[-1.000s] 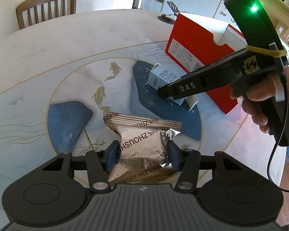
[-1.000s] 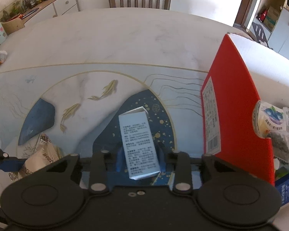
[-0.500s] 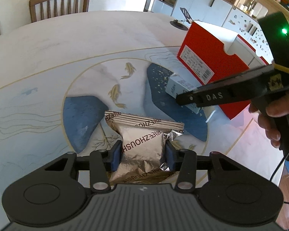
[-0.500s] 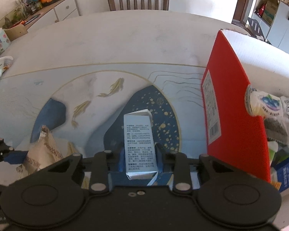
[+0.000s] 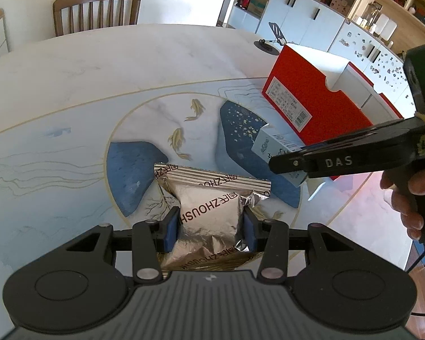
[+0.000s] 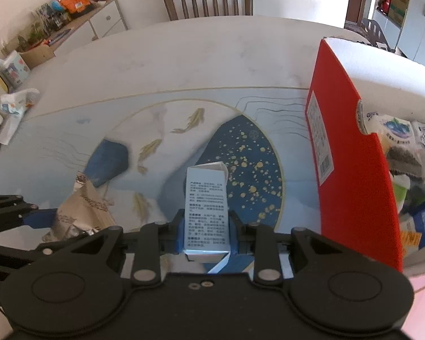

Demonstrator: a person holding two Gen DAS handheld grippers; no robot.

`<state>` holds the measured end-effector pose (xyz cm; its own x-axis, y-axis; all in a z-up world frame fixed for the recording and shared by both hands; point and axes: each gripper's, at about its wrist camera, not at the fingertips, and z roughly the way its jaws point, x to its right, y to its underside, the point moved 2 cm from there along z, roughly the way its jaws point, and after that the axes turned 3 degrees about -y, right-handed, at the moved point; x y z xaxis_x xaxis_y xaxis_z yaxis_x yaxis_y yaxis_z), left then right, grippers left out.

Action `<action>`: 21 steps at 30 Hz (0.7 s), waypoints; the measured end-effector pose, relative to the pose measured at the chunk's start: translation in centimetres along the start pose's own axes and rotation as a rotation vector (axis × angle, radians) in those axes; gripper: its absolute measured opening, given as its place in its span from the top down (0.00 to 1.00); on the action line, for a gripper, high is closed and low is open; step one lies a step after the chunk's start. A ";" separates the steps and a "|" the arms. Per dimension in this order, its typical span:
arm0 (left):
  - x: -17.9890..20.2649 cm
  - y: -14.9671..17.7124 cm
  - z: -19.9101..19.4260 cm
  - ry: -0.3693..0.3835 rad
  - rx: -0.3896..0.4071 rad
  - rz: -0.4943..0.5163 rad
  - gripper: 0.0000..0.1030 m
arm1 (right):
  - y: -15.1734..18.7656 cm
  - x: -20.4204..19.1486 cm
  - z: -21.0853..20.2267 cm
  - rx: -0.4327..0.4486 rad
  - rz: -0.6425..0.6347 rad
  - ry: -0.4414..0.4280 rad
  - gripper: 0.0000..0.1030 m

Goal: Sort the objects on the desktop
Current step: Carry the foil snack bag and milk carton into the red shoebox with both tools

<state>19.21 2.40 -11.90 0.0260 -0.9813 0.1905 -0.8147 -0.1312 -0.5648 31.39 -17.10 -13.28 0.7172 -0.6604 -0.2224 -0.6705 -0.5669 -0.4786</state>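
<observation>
Foil packet [image 5: 209, 215] and carton [image 6: 206, 212], lower ends hidden, each pinched between jaws.

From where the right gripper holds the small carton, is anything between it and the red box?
Nothing visible stands between. The right gripper grips the small carton; only bare table separates it from the red box, whose near wall it must clear.

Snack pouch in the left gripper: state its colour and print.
The snack pouch is shiny silver foil with dark brown lettering, clearest in the left wrist view.
</observation>
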 end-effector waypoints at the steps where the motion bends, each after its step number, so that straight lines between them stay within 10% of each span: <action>1: 0.0 0.0 -0.2 0.000 0.000 -0.002 0.58 | 0.0 -0.1 -0.3 0.003 0.005 -0.005 0.72; 21: 2.5 -1.2 -4.6 0.033 0.045 0.020 0.58 | 0.5 -0.4 -7.6 0.066 0.026 -0.077 0.72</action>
<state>17.56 0.71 -7.01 -0.0093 -0.9788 0.2047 -0.7879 -0.1188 -0.6042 29.32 -20.91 -6.95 0.7141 -0.6329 -0.2991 -0.6767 -0.5149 -0.5262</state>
